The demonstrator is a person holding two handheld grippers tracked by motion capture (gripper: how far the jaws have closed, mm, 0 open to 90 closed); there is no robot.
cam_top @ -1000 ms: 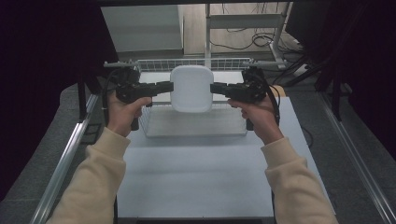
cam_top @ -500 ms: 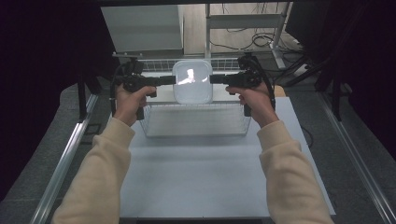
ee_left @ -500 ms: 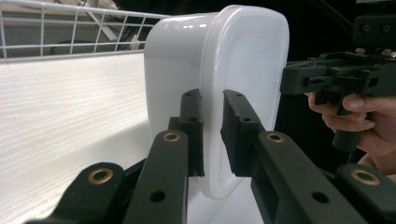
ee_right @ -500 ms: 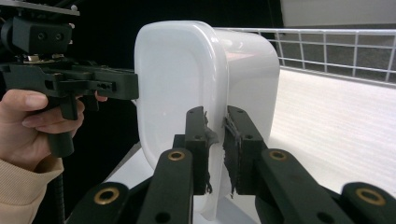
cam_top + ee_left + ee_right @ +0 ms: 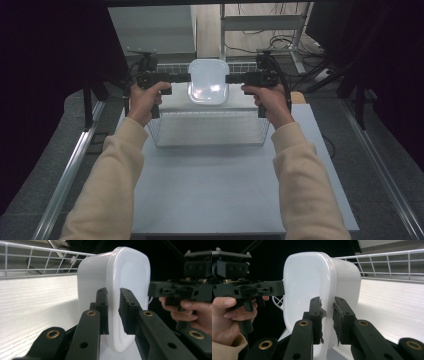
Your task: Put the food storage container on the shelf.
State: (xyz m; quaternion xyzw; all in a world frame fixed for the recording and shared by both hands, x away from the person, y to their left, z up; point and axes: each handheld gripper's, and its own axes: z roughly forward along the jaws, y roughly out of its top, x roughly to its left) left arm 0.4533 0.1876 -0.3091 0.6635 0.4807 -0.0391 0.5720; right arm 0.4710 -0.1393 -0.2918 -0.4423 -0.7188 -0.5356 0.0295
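A white plastic tub [image 5: 207,80] with rounded corners is held between both grippers over the back of a wire basket [image 5: 210,135], open side up. My left gripper [image 5: 190,77] grips its left rim, one jaw inside and one outside, as the left gripper view [image 5: 113,293] shows on the tub [image 5: 130,277]. My right gripper [image 5: 226,78] takes the opposite rim the same way [image 5: 327,302]. Its jaws have just been opening a little, with the tub's [image 5: 304,285] rim still between the pads. The tub's bottom is close to the basket's white floor [image 5: 37,310]; I cannot tell if it touches.
The basket stands on a pale table [image 5: 215,185], with its back wire wall [image 5: 387,257] just behind the tub. Metal rails [image 5: 70,170] run along both sides of the table. Cables and shelving [image 5: 260,25] lie beyond the far edge.
Both hands have carried the tub away from the person, from above the basket's front towards its back, and slightly lower. Both grippers stay on its rim.
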